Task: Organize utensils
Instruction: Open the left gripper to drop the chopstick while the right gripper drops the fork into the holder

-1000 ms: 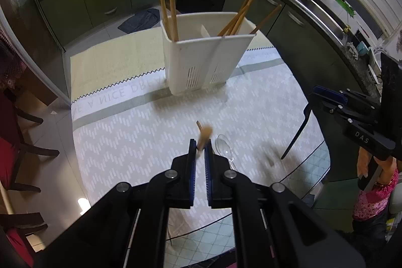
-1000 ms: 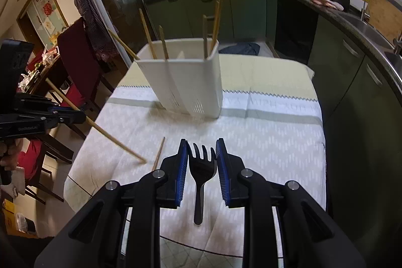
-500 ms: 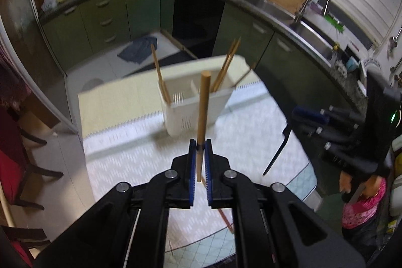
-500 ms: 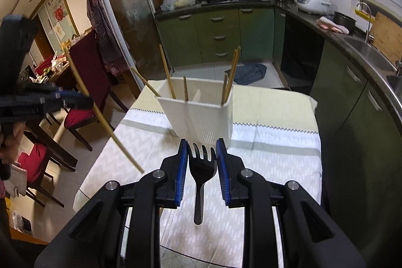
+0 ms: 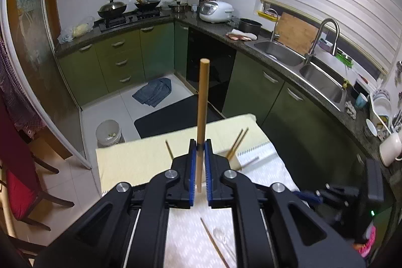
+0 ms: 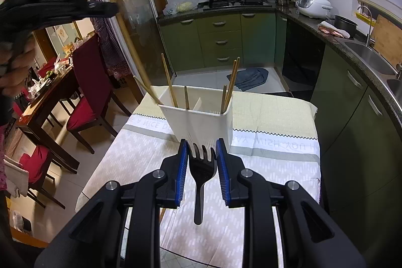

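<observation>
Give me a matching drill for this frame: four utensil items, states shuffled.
1 chopstick
2 black fork
3 white caddy
4 clear spoon

a stands on the tablecloth, holding chopsticks
b lies flat on the cloth
c clamped upright in the left gripper
d pinched by its head in the right gripper

Pairs: 1-c, 2-d, 3-a, 4-b

Wrist views, apparently shared table

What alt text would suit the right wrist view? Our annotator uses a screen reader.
The right gripper holds a black fork, prongs forward, above a cloth-covered table. Just ahead stands a white utensil holder with several chopsticks in it, green kitchen cabinets behind.
</observation>
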A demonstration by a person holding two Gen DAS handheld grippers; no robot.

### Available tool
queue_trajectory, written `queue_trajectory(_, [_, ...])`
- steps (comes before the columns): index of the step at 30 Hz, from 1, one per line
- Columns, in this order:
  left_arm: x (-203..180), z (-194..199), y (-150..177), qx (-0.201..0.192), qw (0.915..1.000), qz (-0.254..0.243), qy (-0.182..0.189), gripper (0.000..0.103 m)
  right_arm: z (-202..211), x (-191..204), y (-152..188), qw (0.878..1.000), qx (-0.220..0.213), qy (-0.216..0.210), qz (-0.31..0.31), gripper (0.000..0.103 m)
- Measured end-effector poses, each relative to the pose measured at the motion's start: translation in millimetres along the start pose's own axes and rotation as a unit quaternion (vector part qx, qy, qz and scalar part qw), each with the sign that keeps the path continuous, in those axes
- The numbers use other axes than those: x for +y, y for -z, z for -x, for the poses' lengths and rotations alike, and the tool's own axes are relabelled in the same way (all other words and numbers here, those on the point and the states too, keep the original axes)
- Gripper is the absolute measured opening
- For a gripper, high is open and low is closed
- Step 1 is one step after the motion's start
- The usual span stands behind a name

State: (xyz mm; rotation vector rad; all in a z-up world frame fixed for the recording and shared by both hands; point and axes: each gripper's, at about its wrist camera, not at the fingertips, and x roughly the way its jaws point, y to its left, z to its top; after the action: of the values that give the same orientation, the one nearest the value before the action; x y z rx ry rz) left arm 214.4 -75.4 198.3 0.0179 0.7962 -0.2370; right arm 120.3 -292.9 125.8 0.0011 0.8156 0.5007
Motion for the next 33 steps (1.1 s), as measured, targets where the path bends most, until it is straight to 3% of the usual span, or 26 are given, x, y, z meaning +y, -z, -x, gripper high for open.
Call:
queue_trajectory(5, [0,-35,-5,0.011,0.9999,0.003,-0.008,0.006,5,-3,-2,1.0,-0.008,-0.006,-0.003,0.023])
queue_trajectory(14, [5,-92,22,0.066,0.9974,0.005,-0.027,0.007,10,1,-13,1.0,-0.022,-0.014,0.001,0.023])
queue_trajectory(17, [5,-101,31,0.081,0.9963,0.002,-0.03,0.021,11,6,-23,0.999,-0.031,-0.016,0.003,0.023])
queue_trajectory(18, [6,-100,33,0.081,0.9962,0.004,-0.03,0.029,12,8,-27,0.999,-0.033,-0.017,0.003,0.023])
queue_trajectory(27, [6,-50,44,0.052,0.9986,0.003,-0.013,0.043,19,17,-81,0.994,-0.101,-0.026,-0.013,0.023])
queue_trajectory(33, [4,-19,58,0.043,0.9989,-0.01,-0.014,0.044,6,17,-118,0.987,-0.159,0.007,-0.027,0.023])
